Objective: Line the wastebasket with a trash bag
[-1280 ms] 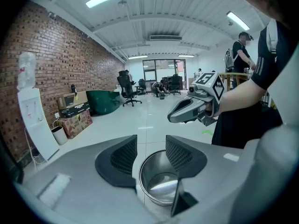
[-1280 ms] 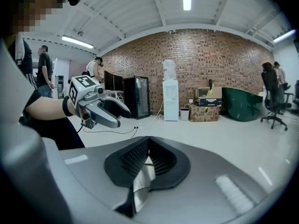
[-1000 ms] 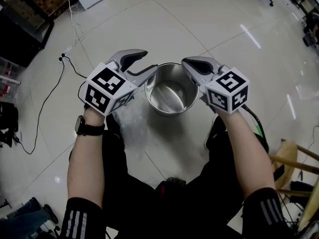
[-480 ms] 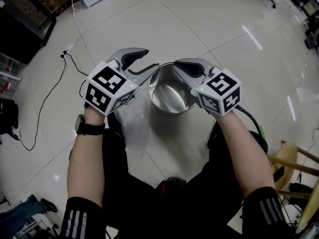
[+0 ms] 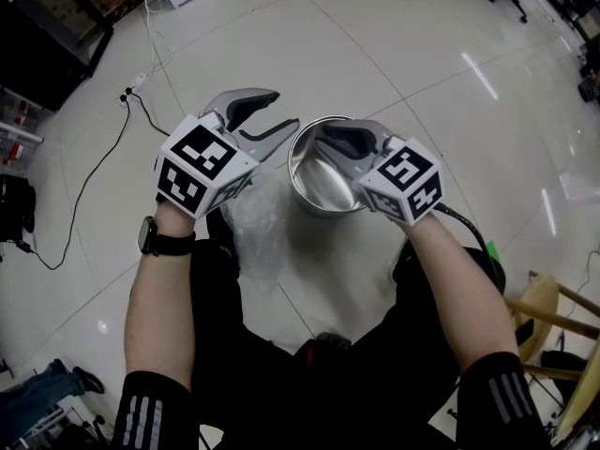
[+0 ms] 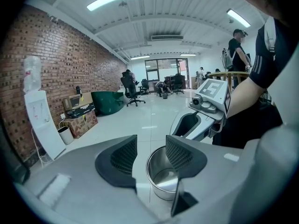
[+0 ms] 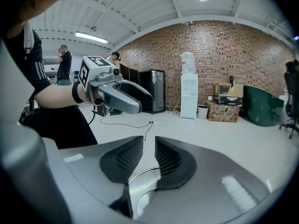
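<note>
Glossy white floor tiles (image 5: 394, 54) are carrying everything in this wide office hall with a brick wall; no counter is taking part. The shiny cylindrical steel wastebasket (image 5: 319, 204) is standing upright on the tiles and is not lined yet. The thin clear plastic trash bag (image 5: 251, 225) is lying crumpled on the floor at the basket's near-left side, touching it or just beside it; I cannot tell which.

I am judging the bag to be very light, soft and slippery, a film that is clinging to itself and tearing easily. The best hold is probably at the edge of its mouth, one layer in each gripper, so that it is opening when the two pull apart. In the crumple I cannot make out where this mouth is. The basket is stiff, but it may be sliding on such smooth tiles if it is pushed from the side.

The left gripper (image 5: 284, 111) is hovering just left of the basket's rim, above the far end of the bag, with its jaws well apart and nothing between them. The right gripper (image 5: 323, 143) is hanging over the basket's open mouth. Its jaws have just been opening and are standing a little apart, empty, with only the rim showing under the gap. The bag is lying lower, apart from both grippers.
</note>
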Demonstrator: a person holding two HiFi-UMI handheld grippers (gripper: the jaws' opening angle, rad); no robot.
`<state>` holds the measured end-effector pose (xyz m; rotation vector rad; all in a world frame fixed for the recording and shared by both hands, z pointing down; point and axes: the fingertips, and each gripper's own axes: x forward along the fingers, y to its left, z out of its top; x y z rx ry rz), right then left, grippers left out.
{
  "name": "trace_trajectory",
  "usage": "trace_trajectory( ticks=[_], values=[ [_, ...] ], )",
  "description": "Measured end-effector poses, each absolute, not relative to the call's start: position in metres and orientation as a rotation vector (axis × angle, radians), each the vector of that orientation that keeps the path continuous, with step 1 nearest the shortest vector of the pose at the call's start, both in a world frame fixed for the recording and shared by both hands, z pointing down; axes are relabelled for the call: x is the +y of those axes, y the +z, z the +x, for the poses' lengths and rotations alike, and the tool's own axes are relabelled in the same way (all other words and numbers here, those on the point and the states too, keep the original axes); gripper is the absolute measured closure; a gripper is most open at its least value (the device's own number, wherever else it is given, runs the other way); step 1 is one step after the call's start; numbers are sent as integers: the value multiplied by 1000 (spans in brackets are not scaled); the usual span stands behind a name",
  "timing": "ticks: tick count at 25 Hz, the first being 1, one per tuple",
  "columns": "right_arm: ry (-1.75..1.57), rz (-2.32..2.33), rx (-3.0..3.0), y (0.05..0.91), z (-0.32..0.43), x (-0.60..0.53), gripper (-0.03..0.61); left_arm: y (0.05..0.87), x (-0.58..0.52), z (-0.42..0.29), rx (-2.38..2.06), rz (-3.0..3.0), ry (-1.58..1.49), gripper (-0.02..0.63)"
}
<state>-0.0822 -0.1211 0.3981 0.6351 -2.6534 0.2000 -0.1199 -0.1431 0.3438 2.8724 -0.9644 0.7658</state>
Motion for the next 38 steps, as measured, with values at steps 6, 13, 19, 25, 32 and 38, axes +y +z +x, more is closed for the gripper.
trace_trajectory(
  ticks=[6,13,19,25,32,38],
  values=[
    [203,570,-2627,415,-102,-114,468,345,-140,-141,-996,2843,771,430],
    [204,472,-2596,439,-134,-105,459,357,-131,-175,-1044,2793,825,430],
    [206,313,-2551,474,-184,-82,429,363,-127,-207,-1080,2766,839,430],
    [175,105,-2430,538,-231,-39,390,372,-117,-226,-1080,2747,891,429],
    [73,-28,-2224,628,-254,-14,366,381,-107,-249,-1056,2731,899,430],
    [-166,-52,-2151,641,-258,-10,348,367,-106,-266,-1102,2733,824,430]
  ],
)
